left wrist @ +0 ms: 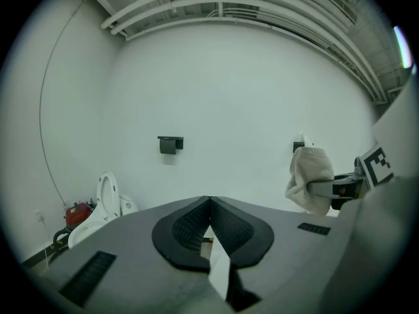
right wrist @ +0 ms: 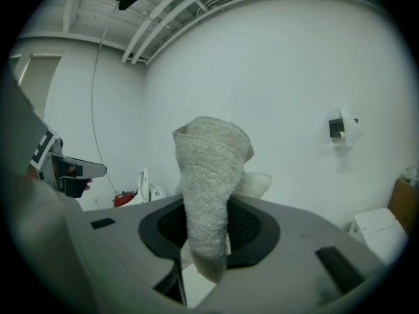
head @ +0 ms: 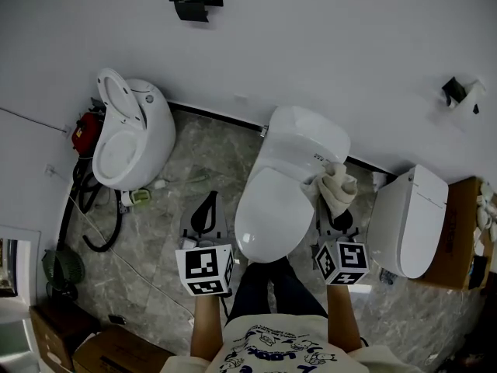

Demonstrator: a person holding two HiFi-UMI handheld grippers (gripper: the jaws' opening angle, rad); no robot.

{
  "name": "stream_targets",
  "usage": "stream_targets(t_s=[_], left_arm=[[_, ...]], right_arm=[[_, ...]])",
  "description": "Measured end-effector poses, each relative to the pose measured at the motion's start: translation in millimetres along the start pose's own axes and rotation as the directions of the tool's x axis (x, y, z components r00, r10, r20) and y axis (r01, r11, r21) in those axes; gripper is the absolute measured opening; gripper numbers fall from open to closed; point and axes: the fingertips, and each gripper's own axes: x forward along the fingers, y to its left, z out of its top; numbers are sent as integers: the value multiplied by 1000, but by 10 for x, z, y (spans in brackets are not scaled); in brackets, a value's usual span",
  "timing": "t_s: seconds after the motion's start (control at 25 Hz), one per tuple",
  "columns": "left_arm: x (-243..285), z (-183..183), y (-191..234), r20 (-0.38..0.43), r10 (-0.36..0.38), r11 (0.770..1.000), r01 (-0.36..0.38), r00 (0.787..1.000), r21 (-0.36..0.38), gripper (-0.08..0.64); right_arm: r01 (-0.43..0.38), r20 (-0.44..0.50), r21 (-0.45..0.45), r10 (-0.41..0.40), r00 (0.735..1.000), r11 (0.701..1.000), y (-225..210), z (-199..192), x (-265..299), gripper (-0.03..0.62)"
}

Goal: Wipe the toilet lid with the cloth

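The middle white toilet has its lid (head: 269, 217) down, straight in front of me in the head view. A beige cloth (head: 338, 187) hangs bunched over the toilet's right side, beside the lid's rear. My right gripper (head: 335, 205) is shut on the cloth, which stands up between the jaws (right wrist: 208, 195) in the right gripper view. My left gripper (head: 207, 200) hovers over the floor left of the lid, shut and empty, its tips meeting (left wrist: 209, 200). The left gripper view also shows the cloth (left wrist: 309, 179) off to the right.
A second toilet (head: 128, 138) with its seat up stands at the left, with a red canister (head: 85, 130) and black hose (head: 95, 222) beside it. A third toilet (head: 409, 220) and a cardboard box (head: 461, 231) stand at the right. Black holders (head: 196, 3) hang on the wall.
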Motion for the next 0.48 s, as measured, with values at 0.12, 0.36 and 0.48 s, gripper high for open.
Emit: stream_targets(t_s=[0.12, 0.36, 0.48], left_arm=[[118, -154, 14, -37, 21, 1000, -21, 999, -8, 3], [416, -468, 43, -112, 49, 998, -52, 993, -19, 3], [520, -668, 93, -150, 62, 998, -66, 987, -19, 3]], right_arm=[[-20, -34, 5, 20, 999, 1000, -40, -111, 165, 112], [-52, -110, -4, 52, 993, 999, -156, -372, 553, 112], [-60, -157, -7, 59, 986, 998, -177, -573, 730, 112]])
